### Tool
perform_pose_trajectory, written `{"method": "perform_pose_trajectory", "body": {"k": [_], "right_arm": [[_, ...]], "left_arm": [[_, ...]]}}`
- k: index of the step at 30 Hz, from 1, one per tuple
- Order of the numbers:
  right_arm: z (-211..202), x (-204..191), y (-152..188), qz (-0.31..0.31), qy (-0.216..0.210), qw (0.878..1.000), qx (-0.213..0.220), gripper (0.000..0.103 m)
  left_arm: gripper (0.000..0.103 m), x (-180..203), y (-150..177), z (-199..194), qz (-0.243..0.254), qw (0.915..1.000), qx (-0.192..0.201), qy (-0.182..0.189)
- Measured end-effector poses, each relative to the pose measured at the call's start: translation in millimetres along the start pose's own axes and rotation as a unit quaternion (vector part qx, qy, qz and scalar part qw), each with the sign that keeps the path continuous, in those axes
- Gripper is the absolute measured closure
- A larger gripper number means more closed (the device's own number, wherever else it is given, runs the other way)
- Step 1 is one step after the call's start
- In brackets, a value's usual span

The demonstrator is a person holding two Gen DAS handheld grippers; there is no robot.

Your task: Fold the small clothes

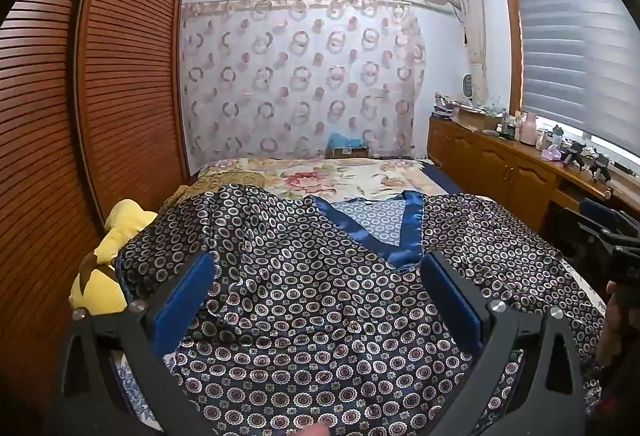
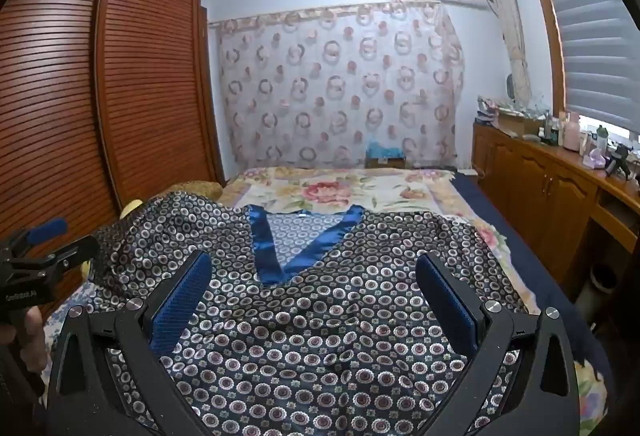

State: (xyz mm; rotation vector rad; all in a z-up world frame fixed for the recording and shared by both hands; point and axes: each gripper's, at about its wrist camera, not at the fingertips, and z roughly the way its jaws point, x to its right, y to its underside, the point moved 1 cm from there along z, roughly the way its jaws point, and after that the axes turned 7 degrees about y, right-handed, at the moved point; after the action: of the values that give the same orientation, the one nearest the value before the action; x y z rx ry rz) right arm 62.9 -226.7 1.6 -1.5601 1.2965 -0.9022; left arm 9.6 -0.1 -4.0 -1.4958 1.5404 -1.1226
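Garment (image 1: 320,308) lies on bed (image 1: 360,176), wardrobe (image 1: 120,76) left, cabinet (image 1: 500,164) right.

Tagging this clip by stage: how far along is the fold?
Done: the dark ring-patterned satin top with blue V-neck trim lies spread face up on the floral bedspread, no fold made. In hand: nothing; left gripper and right gripper hover open over it, fingers empty. Left: sleeves, sides, the final fold.
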Motion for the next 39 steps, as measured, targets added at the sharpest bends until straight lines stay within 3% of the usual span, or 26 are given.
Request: {"method": "perform_pose_trajectory", "body": {"k": [39], "right_arm": [[-4.0,1.3,-2.5,0.005,0.001,1.000,-0.001,0.000]], "left_arm": [[0.000,-7.9,4.2,-0.2,0.001,1.0000,0.000,-0.006]]}}
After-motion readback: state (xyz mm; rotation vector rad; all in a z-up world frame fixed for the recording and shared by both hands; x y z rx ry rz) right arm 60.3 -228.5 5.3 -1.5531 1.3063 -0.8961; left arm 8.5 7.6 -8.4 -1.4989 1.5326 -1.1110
